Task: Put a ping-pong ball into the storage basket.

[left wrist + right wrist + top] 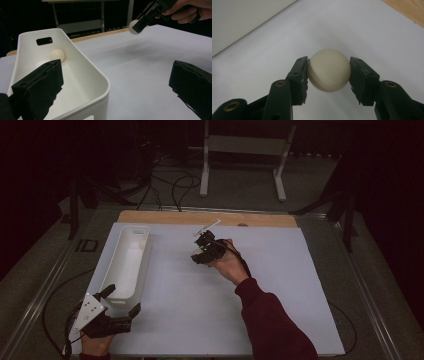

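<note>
- Cream ball (329, 70) sits clamped between the two black jaws of the right gripper (329, 75), one pad pressed against each side
- From the left gripper view, that ball (135, 27) hangs above the white table (140, 62), clear of its surface, with a soft shadow on the sheet beneath it
- From above, the right gripper (205, 249) is over the middle of the far half of the table (280, 285), held by a hand with a dark red sleeve (272, 320)
- White bin (82, 75) lies along the left side of the table, well apart from the held ball
- Second cream ball (57, 55) rests inside the bin at its far end, below the handle slot
- Left gripper (120, 300) has its jaws spread wide with nothing between them, hovering at the near end of the bin (127, 262)
</note>
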`<state>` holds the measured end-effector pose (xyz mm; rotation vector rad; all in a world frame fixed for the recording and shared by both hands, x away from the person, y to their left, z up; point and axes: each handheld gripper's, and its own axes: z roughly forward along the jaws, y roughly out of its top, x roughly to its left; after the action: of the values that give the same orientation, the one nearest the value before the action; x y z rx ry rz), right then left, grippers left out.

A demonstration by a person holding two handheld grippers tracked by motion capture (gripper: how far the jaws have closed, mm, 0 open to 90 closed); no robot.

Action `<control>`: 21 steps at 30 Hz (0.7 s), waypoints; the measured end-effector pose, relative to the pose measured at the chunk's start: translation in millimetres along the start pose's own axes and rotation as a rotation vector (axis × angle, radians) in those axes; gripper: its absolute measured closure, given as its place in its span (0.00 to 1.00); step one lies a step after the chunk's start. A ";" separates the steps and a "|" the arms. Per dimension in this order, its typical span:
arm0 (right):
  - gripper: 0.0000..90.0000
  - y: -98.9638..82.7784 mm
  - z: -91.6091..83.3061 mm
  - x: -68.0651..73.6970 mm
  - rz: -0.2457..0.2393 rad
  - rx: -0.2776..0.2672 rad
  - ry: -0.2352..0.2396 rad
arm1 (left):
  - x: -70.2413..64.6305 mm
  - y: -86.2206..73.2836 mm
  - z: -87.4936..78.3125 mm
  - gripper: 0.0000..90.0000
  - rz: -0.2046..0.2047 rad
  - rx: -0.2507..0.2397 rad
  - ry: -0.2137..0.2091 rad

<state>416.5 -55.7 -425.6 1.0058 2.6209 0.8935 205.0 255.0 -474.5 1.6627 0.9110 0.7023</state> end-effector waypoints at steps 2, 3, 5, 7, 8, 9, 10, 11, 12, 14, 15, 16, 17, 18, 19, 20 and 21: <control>0.56 0.5 -0.3 0.3 -0.001 -0.002 0.000 | 0.1 0.0 0.0 0.00 0.000 0.000 0.000; 0.56 0.8 -0.5 0.7 0.002 -0.003 0.001 | 0.1 0.0 -0.1 0.00 0.000 0.000 0.000; 0.56 1.1 -0.7 0.8 0.000 -0.004 0.002 | 0.1 0.0 -0.1 0.00 0.000 0.000 0.000; 0.56 2.3 -1.6 2.1 0.005 -0.009 0.000 | 0.1 0.0 -0.2 0.00 -0.001 0.000 0.001; 0.56 2.8 -2.1 2.5 0.003 -0.012 0.003 | 0.1 0.1 -0.3 0.00 0.000 0.000 0.001; 0.56 3.4 -2.5 2.9 0.001 -0.014 0.004 | 0.1 0.1 -0.4 0.00 0.000 -0.001 0.001; 0.56 3.8 -2.8 3.4 -0.003 -0.016 0.007 | 0.1 0.0 -0.3 0.00 -0.001 -0.001 0.001; 0.56 4.3 -3.2 4.3 -0.001 -0.018 0.008 | 0.1 0.0 -0.3 0.00 -0.001 0.000 0.001; 0.56 4.6 -3.4 5.0 -0.002 -0.019 0.008 | 0.2 0.0 -0.4 0.00 0.000 0.000 0.001; 0.56 5.5 -4.1 6.3 -0.003 -0.019 0.009 | 0.1 0.1 -0.4 0.00 0.000 -0.001 0.001; 0.56 5.7 -4.2 6.3 -0.007 -0.021 0.010 | 0.1 0.1 -0.4 0.00 0.000 0.000 0.001; 0.56 5.9 -4.2 6.6 -0.010 -0.024 0.012 | 0.1 0.1 -0.3 0.00 -0.001 0.000 0.001; 0.56 6.3 -4.5 7.1 -0.010 -0.025 0.011 | 0.0 0.1 -0.4 0.00 -0.001 -0.001 0.001; 0.56 6.6 -4.9 7.7 -0.009 -0.024 0.011 | -0.1 0.1 -0.3 0.00 0.001 0.000 0.000; 0.56 7.0 -5.3 8.2 -0.012 -0.026 0.013 | 0.0 0.1 -0.3 0.00 0.001 0.000 0.000; 0.56 7.3 -5.4 8.6 -0.013 -0.027 0.015 | 0.0 0.1 -0.3 0.00 0.000 0.000 0.000; 0.56 7.6 -5.8 9.2 -0.014 -0.027 0.016 | 0.1 0.1 -0.3 0.00 0.000 0.000 0.000</control>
<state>411.5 -47.9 -416.1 0.9772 2.6184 0.9345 204.8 255.2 -474.4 1.6629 0.9112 0.7026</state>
